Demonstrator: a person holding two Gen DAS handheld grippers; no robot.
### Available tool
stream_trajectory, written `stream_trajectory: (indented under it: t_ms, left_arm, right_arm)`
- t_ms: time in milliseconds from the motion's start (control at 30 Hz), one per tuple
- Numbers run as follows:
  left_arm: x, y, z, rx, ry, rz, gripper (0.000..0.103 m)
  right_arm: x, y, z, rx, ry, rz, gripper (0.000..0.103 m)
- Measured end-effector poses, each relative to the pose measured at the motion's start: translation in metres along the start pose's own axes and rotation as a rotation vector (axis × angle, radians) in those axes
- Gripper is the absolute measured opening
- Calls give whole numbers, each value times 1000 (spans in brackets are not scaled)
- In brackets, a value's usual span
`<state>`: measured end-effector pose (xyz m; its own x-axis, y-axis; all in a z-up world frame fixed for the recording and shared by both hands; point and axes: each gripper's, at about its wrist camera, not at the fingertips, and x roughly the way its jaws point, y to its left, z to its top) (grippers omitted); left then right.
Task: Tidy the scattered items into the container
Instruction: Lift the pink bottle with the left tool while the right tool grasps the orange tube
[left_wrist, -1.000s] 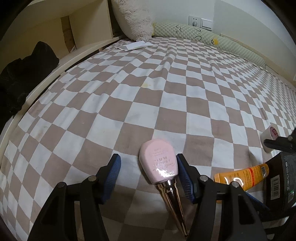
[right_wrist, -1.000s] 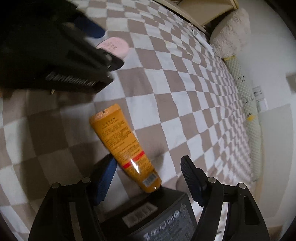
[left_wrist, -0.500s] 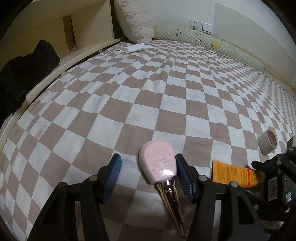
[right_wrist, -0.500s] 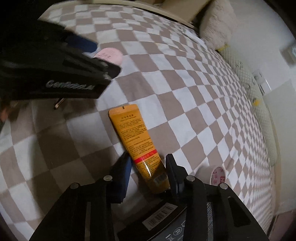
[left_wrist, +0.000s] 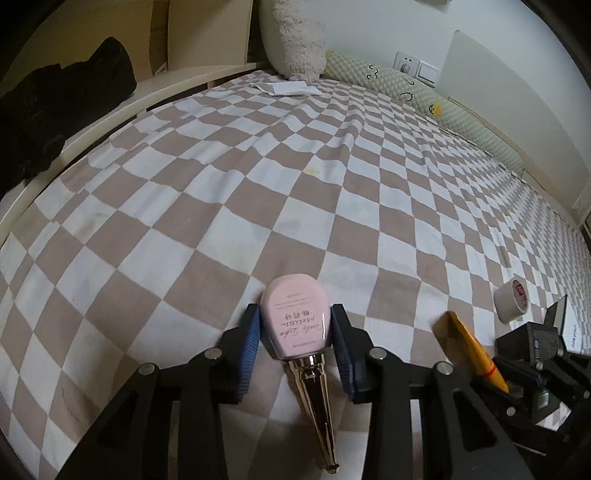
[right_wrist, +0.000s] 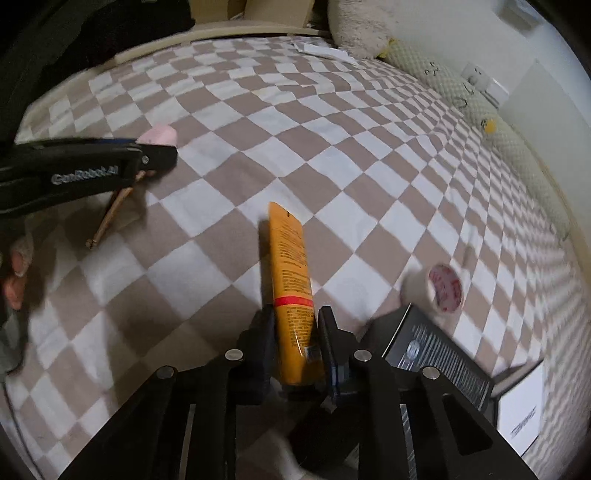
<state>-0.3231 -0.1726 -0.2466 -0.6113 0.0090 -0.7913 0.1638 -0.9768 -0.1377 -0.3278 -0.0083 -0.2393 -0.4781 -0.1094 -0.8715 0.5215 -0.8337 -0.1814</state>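
A bed covered by a brown-and-white checked sheet (left_wrist: 229, 206) is seen from two gripper cameras.

In the left wrist view, the left gripper (left_wrist: 295, 332) is seen clamped on a flat pink plastic bottle with a long tapered gold cap (left_wrist: 295, 321). Its blue pads (left_wrist: 251, 343) have just been closing and now press against both sides of the bottle, which is held just above the sheet. Upside-down script reading "Lovely Like" and "Melish" is printed on the pink face. Only the thin edge of an orange squeeze tube (left_wrist: 476, 354) is shown at the right of this view.

In the right wrist view, the broad printed side of that orange tube (right_wrist: 291, 291) is shown, crossed by a red band; its small black text is too blurred to be read. The right gripper (right_wrist: 295, 343) is shut on the tube's lower end, its jaws having just been closing. The left gripper is seen from the side here, with "GenRobot.AI" lettered in white on its black arm (right_wrist: 85, 173), and fingers of a hand (right_wrist: 14, 273) are visible at the left edge.

A white roll of tape with a red label (right_wrist: 439, 291) lies on the sheet right of the tube. A black rectangular box with a barcode label (right_wrist: 432, 350) is seen beside the right gripper; whether it is the container, and what it holds, cannot be told.
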Motion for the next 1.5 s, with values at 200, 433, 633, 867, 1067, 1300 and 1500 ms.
stream_trajectory:
  t_ms: [200, 433, 633, 867, 1067, 1300, 1500]
  left_arm:
    - [-9, 7, -5, -4, 24, -11, 37]
    - [-24, 5, -21, 5, 66, 6, 37]
    - [-36, -6, -35, 64, 110, 28, 37]
    - [-56, -20, -53, 134, 123, 24, 37]
    - [-76, -31, -70, 186, 131, 1, 37]
    - [-104, -55, -86, 240, 126, -51, 37]
    - [-132, -78, -93, 278, 100, -91, 37]
  right_arm:
    - [-14, -4, -11, 89, 2, 50, 21]
    - [-39, -7, -34, 194, -8, 93, 21]
    - [-54, -4, -68, 250, 9, 71, 21]
    - [-76, 0, -93, 320, 14, 75, 21]
    - [-98, -6, -114, 366, -1, 63, 21]
    - [-131, -15, -139, 410, -25, 36, 21]
    - [-157, -28, -155, 452, -46, 12, 21]
